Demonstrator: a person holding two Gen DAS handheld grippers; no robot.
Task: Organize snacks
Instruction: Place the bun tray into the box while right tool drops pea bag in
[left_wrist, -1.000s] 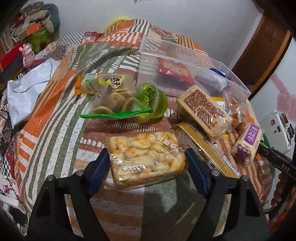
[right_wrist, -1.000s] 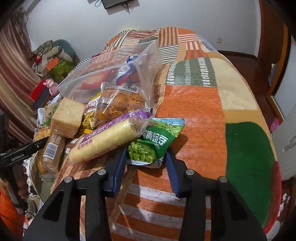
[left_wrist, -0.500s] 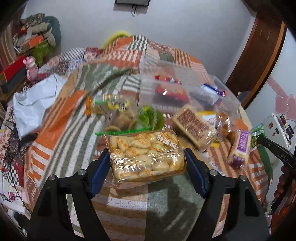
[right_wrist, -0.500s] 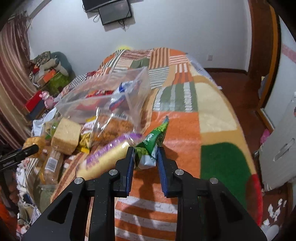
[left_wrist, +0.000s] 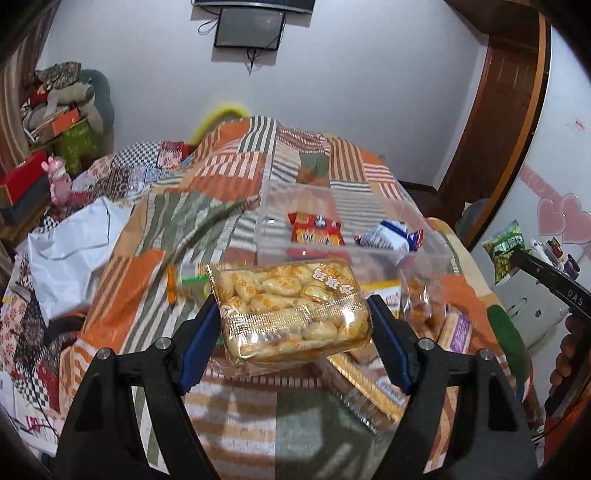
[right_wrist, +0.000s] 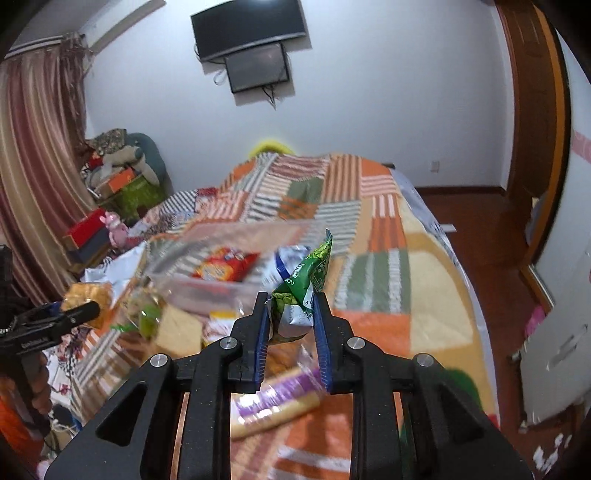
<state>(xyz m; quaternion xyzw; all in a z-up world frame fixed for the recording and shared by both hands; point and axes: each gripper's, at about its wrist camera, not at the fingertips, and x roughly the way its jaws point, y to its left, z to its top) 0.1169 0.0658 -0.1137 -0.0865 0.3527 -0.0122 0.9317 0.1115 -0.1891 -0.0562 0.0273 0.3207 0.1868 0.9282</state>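
Note:
My left gripper (left_wrist: 293, 321) is shut on a clear pack of yellow pastries (left_wrist: 291, 308) and holds it up above the bed, in front of the clear plastic bin (left_wrist: 280, 206). The bin holds a red snack packet (left_wrist: 316, 230) and a blue-white packet (left_wrist: 389, 236). My right gripper (right_wrist: 290, 317) is shut on a green pea snack bag (right_wrist: 304, 286), lifted above the pile; the bag also shows in the left wrist view (left_wrist: 504, 245). The bin also shows in the right wrist view (right_wrist: 207, 291).
Loose snacks lie on the patchwork blanket (left_wrist: 229, 173): a purple-wrapped roll (right_wrist: 275, 406), a tan cracker pack (right_wrist: 177, 332), a bag of orange snacks (left_wrist: 421, 302). White plastic (left_wrist: 70, 243) lies at the left. The bed's right edge drops to a wooden floor (right_wrist: 487, 236).
Both grippers have risen from the blanket. The left lifted the pastry pack it closed on. The right closed on the green bag and raised it.

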